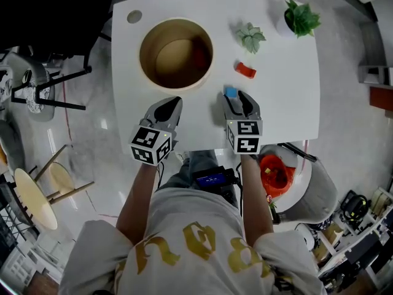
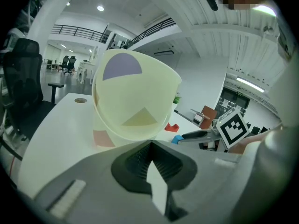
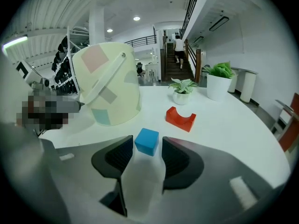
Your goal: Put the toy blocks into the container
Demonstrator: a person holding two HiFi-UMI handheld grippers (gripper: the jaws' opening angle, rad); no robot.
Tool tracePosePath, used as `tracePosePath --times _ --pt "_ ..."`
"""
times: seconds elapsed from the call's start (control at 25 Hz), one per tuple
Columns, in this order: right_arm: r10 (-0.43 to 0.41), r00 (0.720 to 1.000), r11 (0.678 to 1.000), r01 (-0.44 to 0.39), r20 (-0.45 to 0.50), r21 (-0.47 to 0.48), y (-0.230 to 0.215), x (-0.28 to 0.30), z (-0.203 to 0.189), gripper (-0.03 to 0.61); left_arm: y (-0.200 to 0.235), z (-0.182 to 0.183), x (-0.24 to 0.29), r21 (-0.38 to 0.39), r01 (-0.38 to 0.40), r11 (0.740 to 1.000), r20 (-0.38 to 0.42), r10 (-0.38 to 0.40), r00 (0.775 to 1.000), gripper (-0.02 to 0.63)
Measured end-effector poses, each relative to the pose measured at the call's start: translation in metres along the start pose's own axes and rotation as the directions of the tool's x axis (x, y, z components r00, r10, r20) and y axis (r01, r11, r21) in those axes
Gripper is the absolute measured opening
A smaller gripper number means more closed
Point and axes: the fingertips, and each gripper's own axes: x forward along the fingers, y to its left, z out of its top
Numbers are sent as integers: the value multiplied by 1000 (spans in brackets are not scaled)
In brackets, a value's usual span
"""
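Pickup stage: right hand-held gripper (image 3: 146, 149) open astride the blue block (image 3: 147, 140) on the surface (image 1: 288, 103); next it must pinch squarely, then carry to the container (image 1: 143, 47). Left hand-held gripper (image 2: 150, 143) closed, empty.

White table (image 1: 288, 103) on a shiny grey floor (image 1: 344, 128). Two little plants near the far right corner: a pale green one (image 1: 250, 37) in a small pot, and near it a bigger bright green one (image 1: 299, 18) in a white pot. Small grey round cap (image 1: 134, 16) near the far left corner. Black chair (image 1: 55, 17) off to the left. Wooden stools (image 1: 34, 195) lower left. Grey bin (image 1: 319, 192) on the right, something orange (image 1: 275, 172) right by it. Far back in the right gripper view, stairs (image 3: 174, 64) with a person (image 3: 179, 50) on them
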Motion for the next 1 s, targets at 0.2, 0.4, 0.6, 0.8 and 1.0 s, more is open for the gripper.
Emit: tracePosePath --times 0.2,0.4,0.6,0.8,1.0 --pt "-1 1000 1000 1 -8 -7 2 6 0 219 3 0 1 -8 0 1000 2 0 1000 2" --pt "10 1000 999 -10 -19 -43 2 14 0 192 6 -1 1 -13 -3 1000 -1 3 1000 2" --pt "15 1000 998 -16 -21 -59 2 15 2 187 7 -3 1 -14 0 1000 -3 0 1000 2" --pt "5 1000 999 -6 -11 -52 1 10 3 184 5 0 0 -8 5 1000 -1 -5 1000 2" --pt "7 1000 999 -7 3 -48 2 5 8 181 4 5 -3 -40 10 999 21 -9 1000 2"
